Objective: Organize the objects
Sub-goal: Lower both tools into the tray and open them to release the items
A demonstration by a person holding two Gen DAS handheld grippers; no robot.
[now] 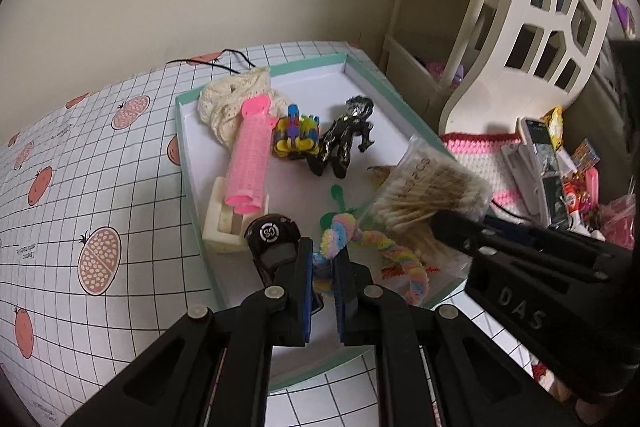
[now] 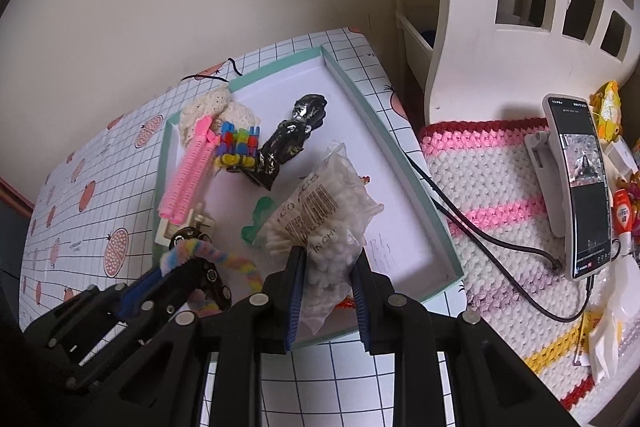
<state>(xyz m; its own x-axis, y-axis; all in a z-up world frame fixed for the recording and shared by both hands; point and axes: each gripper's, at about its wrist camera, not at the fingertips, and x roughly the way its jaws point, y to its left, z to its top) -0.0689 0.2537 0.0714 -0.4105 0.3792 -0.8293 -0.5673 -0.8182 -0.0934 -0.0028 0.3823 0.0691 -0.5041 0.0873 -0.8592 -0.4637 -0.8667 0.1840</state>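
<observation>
A shallow white tray with a teal rim (image 1: 188, 163) (image 2: 424, 195) lies on the checked tablecloth. My left gripper (image 1: 323, 259) is shut on a pastel rainbow pipe-cleaner twist (image 1: 384, 247) (image 2: 240, 263) at the tray's near edge. My right gripper (image 2: 326, 267) is shut on a clear bag of cotton swabs (image 2: 324, 211) (image 1: 432, 191), held over the tray's right part. In the tray lie a pink hair roller (image 1: 248, 155), a multicoloured clip cluster (image 1: 296, 135), a black figurine (image 1: 344, 139), a cream crochet piece (image 1: 228, 99) and a green plastic piece (image 2: 256, 219).
A black round gadget (image 1: 272, 235) and a cream block (image 1: 220, 223) sit at the tray's near left edge. To the right are a crocheted mat (image 2: 488, 187), a phone on a stand (image 2: 580, 187) with a cable, and a white cut-out chair back (image 1: 540, 19).
</observation>
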